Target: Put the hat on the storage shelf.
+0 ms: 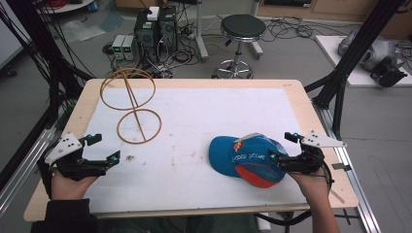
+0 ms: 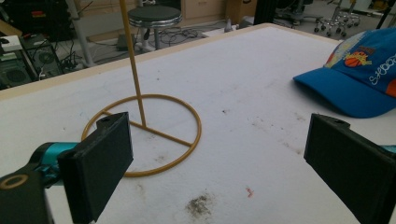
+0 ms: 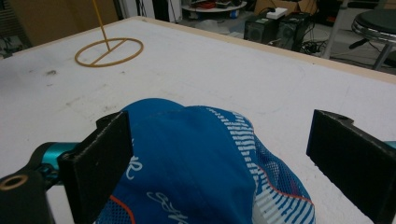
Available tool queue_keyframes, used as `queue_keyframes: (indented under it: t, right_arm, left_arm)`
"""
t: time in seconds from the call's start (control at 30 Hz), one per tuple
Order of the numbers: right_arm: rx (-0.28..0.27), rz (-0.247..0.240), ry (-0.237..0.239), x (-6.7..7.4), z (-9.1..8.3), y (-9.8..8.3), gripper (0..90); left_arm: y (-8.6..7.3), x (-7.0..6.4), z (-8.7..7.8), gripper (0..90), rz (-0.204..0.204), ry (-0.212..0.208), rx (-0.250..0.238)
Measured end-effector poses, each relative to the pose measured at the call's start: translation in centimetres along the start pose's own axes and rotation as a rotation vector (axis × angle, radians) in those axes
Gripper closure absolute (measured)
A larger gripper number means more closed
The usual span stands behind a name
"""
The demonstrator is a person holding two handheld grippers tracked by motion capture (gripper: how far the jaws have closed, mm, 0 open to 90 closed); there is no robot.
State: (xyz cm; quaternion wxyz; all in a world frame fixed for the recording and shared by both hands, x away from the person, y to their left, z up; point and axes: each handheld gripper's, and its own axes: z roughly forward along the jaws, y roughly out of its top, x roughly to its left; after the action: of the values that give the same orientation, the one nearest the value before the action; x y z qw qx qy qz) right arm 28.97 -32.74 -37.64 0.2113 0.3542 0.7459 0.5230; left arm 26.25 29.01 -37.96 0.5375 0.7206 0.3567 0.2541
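Right claw (image 1: 281,148) apart astride blue cap (image 1: 248,160), left claw (image 1: 103,148) apart, empty, facing wire stand (image 2: 142,135).

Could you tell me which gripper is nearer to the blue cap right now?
Right. The right gripper is at the blue cap, jaws open around its back; the left gripper is across the table, near the gold wire stand.

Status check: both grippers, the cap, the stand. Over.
Left gripper open, empty. Right gripper open, jaws either side of blue-and-orange baseball cap lying on the white table. Yellow wire ring stand upright, far left, nothing between.
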Motion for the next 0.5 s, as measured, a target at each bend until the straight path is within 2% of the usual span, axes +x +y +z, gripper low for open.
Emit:
queue_keyframes:
  t: [0.2, 0.3, 0.4, 0.43, 0.47, 0.5]
  right_arm:
    - [0.023, -0.014, 0.012, 0.1, -0.6, -1.1, 6.5]
    - [0.038, -0.012, 0.048, -0.2, -0.8, -1.8, 20.3]
    - [0.026, -0.019, 0.067, -0.4, -0.6, -2.0, 30.9]
    - [0.029, -0.018, 0.088, -0.3, -0.4, -2.1, 35.2]
    - [0.034, -0.027, 0.093, -0.3, -0.2, -2.1, 40.1]
    - [0.048, -0.039, 0.098, -0.2, -0.1, -2.2, 49.8]
  left_arm:
    - [0.0, -0.2, 0.4, 8.3, 0.005, -0.003, 0.006]
    - [-0.1, -0.3, 0.5, 8.3, 0.002, -0.004, 0.009]
    - [-0.1, -0.3, 0.5, 8.3, 0.003, -0.002, 0.013]
    - [-0.1, -0.2, 0.5, 8.3, 0.004, -0.002, 0.013]
    - [-0.1, -0.2, 0.5, 8.3, 0.005, -0.001, 0.014]
    - [-0.1, -0.2, 0.5, 8.3, 0.004, 0.001, 0.015]
